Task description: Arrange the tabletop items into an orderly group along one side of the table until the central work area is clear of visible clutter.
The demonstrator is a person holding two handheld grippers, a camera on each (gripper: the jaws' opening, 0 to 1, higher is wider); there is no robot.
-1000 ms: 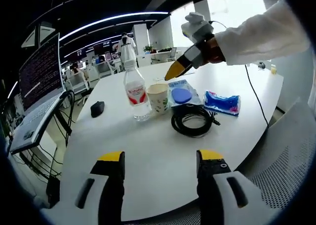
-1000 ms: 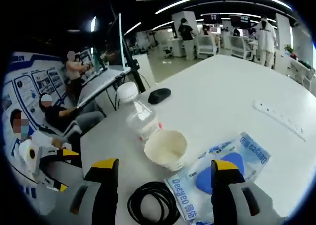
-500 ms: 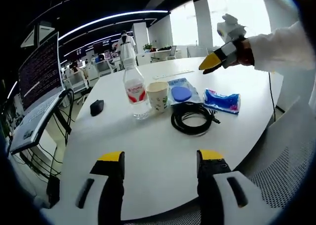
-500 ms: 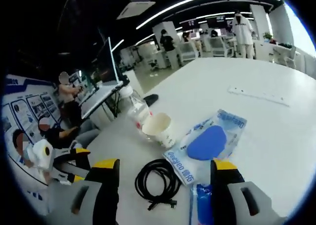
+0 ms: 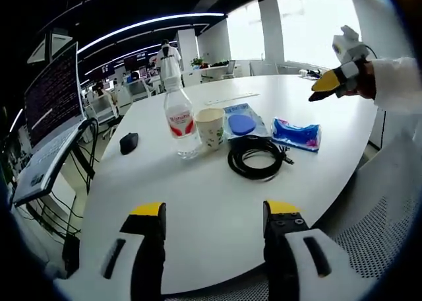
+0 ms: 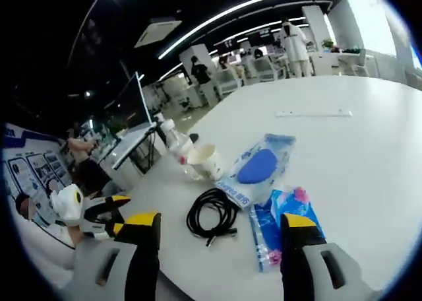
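Both claws are just hanging over the white round table (image 5: pixel 198 208) with nothing in them. In the left gripper view, the left gripper (image 5: pixel 214 212) sits at the near edge with its yellow-tipped jaws spread wide and bare tabletop between them. The clutter is all well ahead of it, bunched up past the middle of the table: nearest is the coiled black cable (image 5: pixel 256 160), then just behind it the paper cup (image 5: pixel 210 129) standing upright, right beside the clear water bottle (image 5: pixel 179 123) with the red label. Next to the cup lies the clear packet with the blue round pad (image 5: pixel 241 123), and off to that side the blue wipes pack (image 5: pixel 297 134). A black mouse (image 5: pixel 128 142) sits apart on the other side, near the laptop (image 5: pixel 46 136) on its stand.

The right gripper (image 5: pixel 324 86) floats in the air beyond the wipes pack, not touching anything. From its own view its jaws also stand apart, empty, with the wipes pack between them and the cable just beside. A white power strip (image 6: pixel 310 113) lies farther back.
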